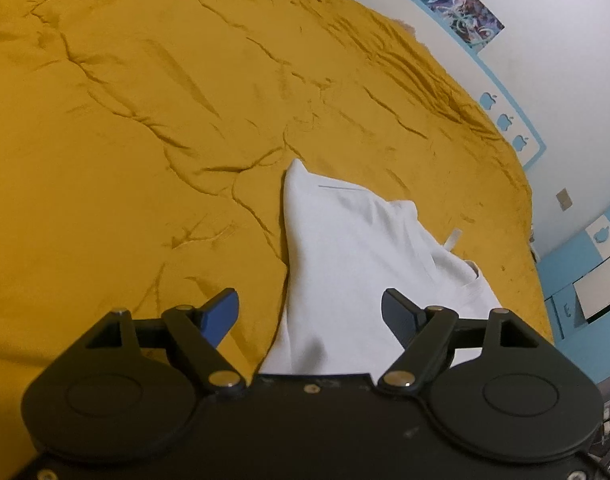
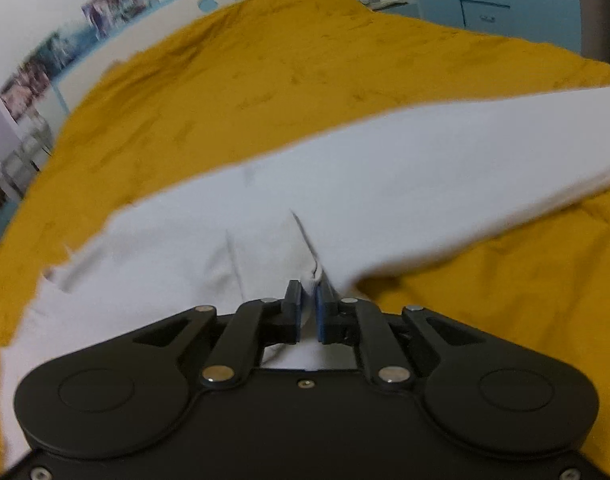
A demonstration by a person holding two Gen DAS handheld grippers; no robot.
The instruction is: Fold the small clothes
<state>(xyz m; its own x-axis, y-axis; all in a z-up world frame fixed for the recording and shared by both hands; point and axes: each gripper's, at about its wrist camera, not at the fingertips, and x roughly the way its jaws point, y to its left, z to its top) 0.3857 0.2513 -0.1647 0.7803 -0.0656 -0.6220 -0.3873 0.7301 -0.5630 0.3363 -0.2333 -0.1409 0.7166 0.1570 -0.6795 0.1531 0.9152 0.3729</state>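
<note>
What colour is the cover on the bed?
Mustard yellow cover, plain; the left wrist view shows it best.

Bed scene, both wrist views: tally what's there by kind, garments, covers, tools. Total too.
White cotton garment: 1, lying on the cover
Mustard-yellow wrinkled bed cover: 1
Black two-finger tool: 2, the left tool open over the garment, the right tool shut on a fold of it
Total: 4

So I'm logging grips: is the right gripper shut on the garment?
Shut on it: the right gripper pinches a raised fold of the white garment between its pads.
</note>
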